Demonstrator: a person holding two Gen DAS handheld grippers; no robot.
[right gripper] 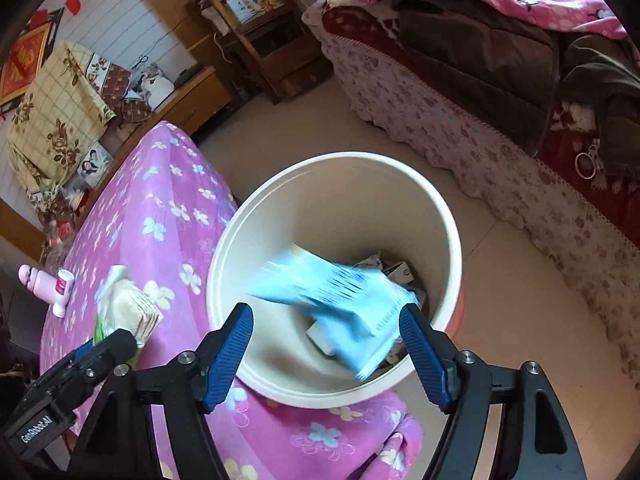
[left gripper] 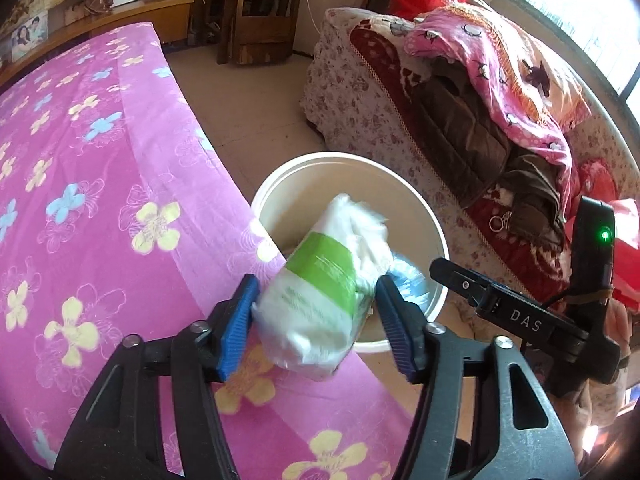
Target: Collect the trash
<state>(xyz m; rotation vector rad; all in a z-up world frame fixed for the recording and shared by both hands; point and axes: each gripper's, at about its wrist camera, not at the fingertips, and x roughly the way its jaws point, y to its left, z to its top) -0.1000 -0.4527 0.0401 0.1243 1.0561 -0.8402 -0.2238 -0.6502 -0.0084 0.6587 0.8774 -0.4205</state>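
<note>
My left gripper (left gripper: 316, 312) is shut on a white tissue pack with a green band (left gripper: 320, 292), held over the edge of the pink flowered bed beside the cream trash bucket (left gripper: 280, 188). My right gripper (right gripper: 326, 340) is open above the bucket (right gripper: 448, 216). A light blue packet (right gripper: 340, 300), motion-blurred, is between its jaws and over the bucket's mouth, apparently loose. Paper scraps (right gripper: 394, 270) lie at the bucket's bottom. The left gripper and its pack (right gripper: 124, 308) show at the left of the right wrist view.
The pink flowered bed cover (left gripper: 100, 200) fills the left. A pink bottle (right gripper: 48, 284) lies on it. A floral sofa (left gripper: 360, 120) piled with blankets and clothes is on the right. A wooden chair (left gripper: 260, 8) stands at the back. Tiled floor lies between.
</note>
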